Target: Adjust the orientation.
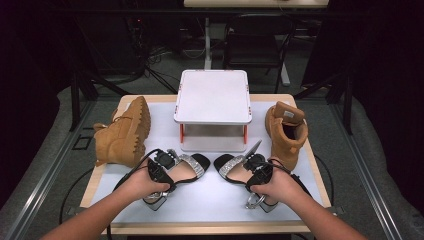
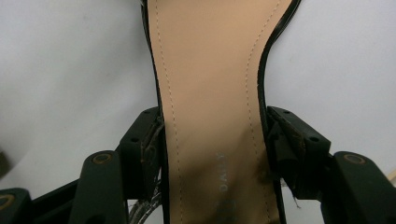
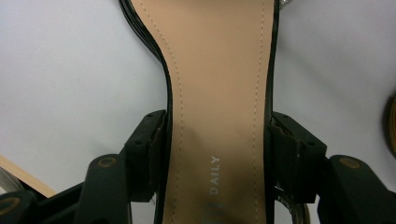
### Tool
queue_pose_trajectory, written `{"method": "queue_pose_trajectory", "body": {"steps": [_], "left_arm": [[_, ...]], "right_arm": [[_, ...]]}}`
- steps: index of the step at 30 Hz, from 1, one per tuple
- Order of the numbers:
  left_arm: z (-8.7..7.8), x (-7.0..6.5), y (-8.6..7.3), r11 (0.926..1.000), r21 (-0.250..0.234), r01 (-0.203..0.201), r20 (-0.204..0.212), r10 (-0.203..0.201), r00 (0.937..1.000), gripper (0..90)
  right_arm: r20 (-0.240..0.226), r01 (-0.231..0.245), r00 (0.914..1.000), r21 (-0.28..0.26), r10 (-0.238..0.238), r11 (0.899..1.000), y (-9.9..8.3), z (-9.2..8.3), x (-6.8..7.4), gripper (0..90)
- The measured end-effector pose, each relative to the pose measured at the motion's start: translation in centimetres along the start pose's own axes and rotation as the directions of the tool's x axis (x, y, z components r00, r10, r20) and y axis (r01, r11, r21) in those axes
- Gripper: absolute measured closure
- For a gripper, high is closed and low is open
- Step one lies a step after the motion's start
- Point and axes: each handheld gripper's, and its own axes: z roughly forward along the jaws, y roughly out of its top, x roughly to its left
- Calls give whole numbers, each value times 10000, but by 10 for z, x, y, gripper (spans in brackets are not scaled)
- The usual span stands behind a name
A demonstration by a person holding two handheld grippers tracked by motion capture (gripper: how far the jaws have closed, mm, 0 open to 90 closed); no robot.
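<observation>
Both grippers clamp sandals at the waist, seemingly for a balanced lift: left gripper (image 1: 167, 161) on the left sandal (image 1: 186, 167), right gripper (image 1: 251, 162) on the right sandal (image 1: 233, 167).

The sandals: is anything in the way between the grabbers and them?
Nothing visible. The left gripper has its jaws on either side of the left sandal, right at its edges. The right gripper sits the same way around the right sandal. No other thing lies between.
</observation>
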Motion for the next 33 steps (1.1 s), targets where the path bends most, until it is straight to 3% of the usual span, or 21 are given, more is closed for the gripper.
{"method": "queue_pose_trajectory", "body": {"steps": [4,8,10,12,18,20,27,33], "left_arm": [[0,-1,1,9999,91,119,-85,-119,9999,396],[1,-3,2,9998,169,76,-292,-72,9995,396],[2,-2,2,9996,180,197,-150,-194,9997,392],[4,0,2,9992,229,339,26,-340,9994,393],[5,-1,2,9993,216,320,-97,-318,9994,404],[5,-2,2,9992,227,328,-137,-325,9994,405],[5,-4,1,9993,154,340,-315,-335,9989,406],[5,-5,0,9993,116,351,-346,-347,9988,408]], "right_arm": [[-147,-206,9997,22,206,9998,1,1,-2,407],[-18,-83,10000,108,83,9999,2,1,-1,405],[21,40,10000,273,-40,9996,2,-1,-1,399],[-64,-167,9998,123,168,9998,2,1,-1,396],[7,-184,9998,151,184,9997,3,3,0,408],[11,-387,9993,2,387,9993,3,5,0,410],[462,193,9987,365,-210,9991,4,5,6,394],[769,265,9966,324,-290,9991,4,7,9,407]]}}
